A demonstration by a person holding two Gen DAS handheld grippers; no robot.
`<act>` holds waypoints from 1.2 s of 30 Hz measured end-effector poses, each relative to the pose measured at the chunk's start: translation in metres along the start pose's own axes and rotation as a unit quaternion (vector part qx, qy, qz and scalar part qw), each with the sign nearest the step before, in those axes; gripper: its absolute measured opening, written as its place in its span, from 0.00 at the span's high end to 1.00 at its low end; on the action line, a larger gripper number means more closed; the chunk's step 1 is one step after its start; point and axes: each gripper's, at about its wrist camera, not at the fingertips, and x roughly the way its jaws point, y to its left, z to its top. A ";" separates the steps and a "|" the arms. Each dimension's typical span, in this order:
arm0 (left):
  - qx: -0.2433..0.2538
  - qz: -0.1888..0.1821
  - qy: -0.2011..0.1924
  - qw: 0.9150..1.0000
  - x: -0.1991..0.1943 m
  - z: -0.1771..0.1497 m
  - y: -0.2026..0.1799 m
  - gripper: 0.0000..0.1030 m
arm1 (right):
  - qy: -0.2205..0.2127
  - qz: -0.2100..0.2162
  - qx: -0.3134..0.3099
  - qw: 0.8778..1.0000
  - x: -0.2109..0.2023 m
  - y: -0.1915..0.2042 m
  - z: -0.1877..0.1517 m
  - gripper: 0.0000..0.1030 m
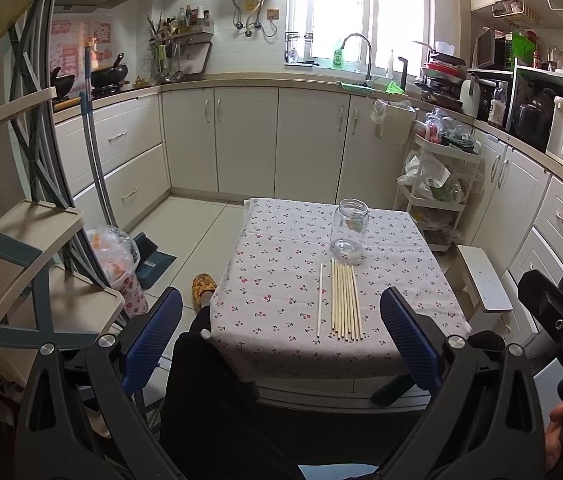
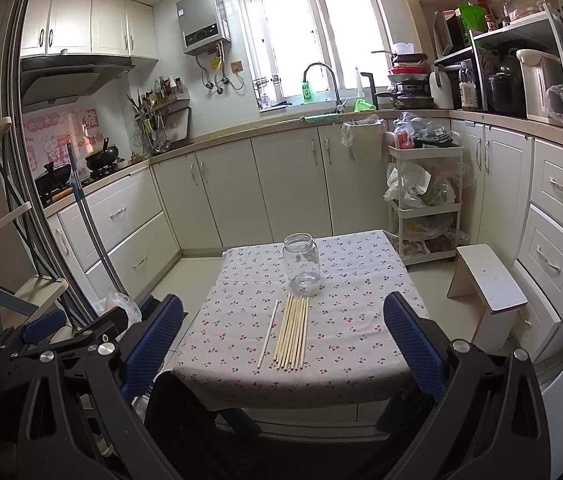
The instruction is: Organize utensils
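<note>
task not started: my left gripper (image 1: pixel 281 332) and right gripper (image 2: pixel 283 336) are spread empty, all chopsticks (image 1: pixel 344 300) lie beside the empty glass jar (image 1: pixel 348 228).

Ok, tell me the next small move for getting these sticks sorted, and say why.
Probably bring the right gripper down over the lone white stick and close on it. Both grippers hang open and empty short of the table, the left gripper included. The wooden sticks lie flat in a row, none yet in the upright open jar.
</note>
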 end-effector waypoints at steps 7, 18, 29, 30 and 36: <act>0.000 0.001 0.000 1.000 -0.001 0.001 -0.001 0.07 | -0.001 0.000 -0.001 1.000 0.001 0.003 0.000 0.06; -0.001 0.000 -0.002 1.000 0.000 0.003 0.000 0.07 | -0.003 0.002 -0.002 1.000 0.001 0.004 0.002 0.06; 0.000 0.000 -0.001 1.000 0.000 0.004 0.001 0.07 | 0.000 0.002 0.000 1.000 0.000 0.003 0.002 0.06; 0.000 0.000 0.000 1.000 0.000 0.004 0.000 0.07 | 0.001 0.002 0.000 1.000 0.000 0.002 0.002 0.06; 0.000 0.000 0.001 1.000 0.001 0.002 -0.003 0.07 | 0.002 0.002 0.000 1.000 0.001 0.001 0.003 0.06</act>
